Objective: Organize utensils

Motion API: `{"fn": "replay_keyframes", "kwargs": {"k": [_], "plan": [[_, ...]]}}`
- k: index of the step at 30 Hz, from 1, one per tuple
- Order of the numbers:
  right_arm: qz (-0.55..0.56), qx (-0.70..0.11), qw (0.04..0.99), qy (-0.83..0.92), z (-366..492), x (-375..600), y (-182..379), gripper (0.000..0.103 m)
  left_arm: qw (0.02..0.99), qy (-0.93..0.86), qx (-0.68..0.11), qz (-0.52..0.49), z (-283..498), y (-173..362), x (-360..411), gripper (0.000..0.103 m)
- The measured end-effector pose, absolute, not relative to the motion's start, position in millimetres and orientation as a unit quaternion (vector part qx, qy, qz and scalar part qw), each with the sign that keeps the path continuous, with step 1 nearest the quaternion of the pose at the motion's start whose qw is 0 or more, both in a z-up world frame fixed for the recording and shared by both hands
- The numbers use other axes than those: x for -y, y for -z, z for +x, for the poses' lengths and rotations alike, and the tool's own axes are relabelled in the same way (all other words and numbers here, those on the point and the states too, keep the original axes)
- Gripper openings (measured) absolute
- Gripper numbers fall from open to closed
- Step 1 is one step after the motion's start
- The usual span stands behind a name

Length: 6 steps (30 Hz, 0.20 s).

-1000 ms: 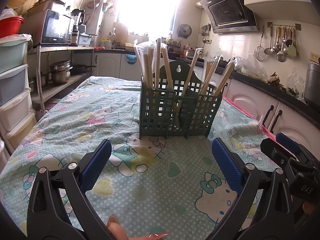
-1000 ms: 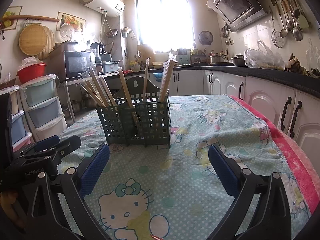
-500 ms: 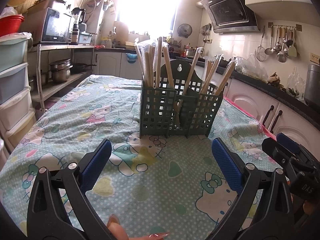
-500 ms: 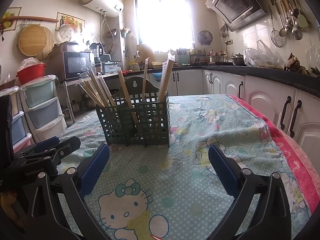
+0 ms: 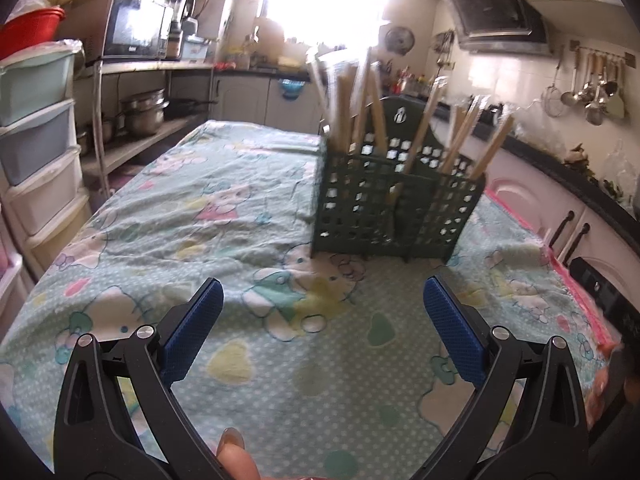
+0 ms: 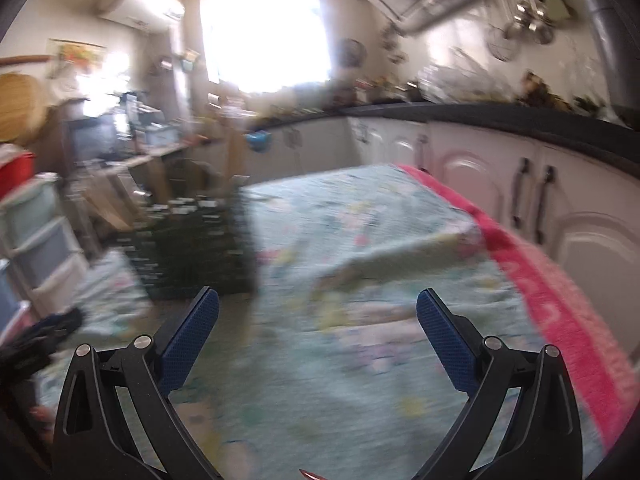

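A dark green slotted utensil holder stands upright on the table, with several wooden chopsticks upright in its compartments. My left gripper is open and empty, low over the cloth in front of the holder. My right gripper is open and empty. In the blurred right wrist view the holder lies to the left of that gripper. The right gripper's body shows at the right edge of the left wrist view.
The table carries a teal cartoon-print cloth with a pink edge on the right. White cabinets run along the right. Stacked plastic drawers and a shelf with pots stand on the left.
Both views have shifted and blurred. The right gripper has swung to the right, so the holder slid to its left. The left gripper has turned slightly left. Both stay open.
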State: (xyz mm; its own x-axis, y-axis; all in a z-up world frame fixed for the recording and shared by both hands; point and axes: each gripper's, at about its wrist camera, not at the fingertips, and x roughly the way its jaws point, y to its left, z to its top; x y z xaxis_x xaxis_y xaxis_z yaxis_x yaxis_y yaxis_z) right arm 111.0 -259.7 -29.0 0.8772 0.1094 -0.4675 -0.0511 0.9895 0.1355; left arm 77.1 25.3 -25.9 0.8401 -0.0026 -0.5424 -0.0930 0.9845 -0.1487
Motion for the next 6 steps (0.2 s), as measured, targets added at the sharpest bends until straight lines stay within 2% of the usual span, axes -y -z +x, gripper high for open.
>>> {"fn": "replay_keyframes", "kwargs": {"k": [6], "plan": [[0.031, -0.372, 0.926, 0.057, 193.9, 316.5, 47.8, 0.096, 0.919, -0.116, -0.372, -0.051, 130.7, 22.7, -82.2, 0.092]]}}
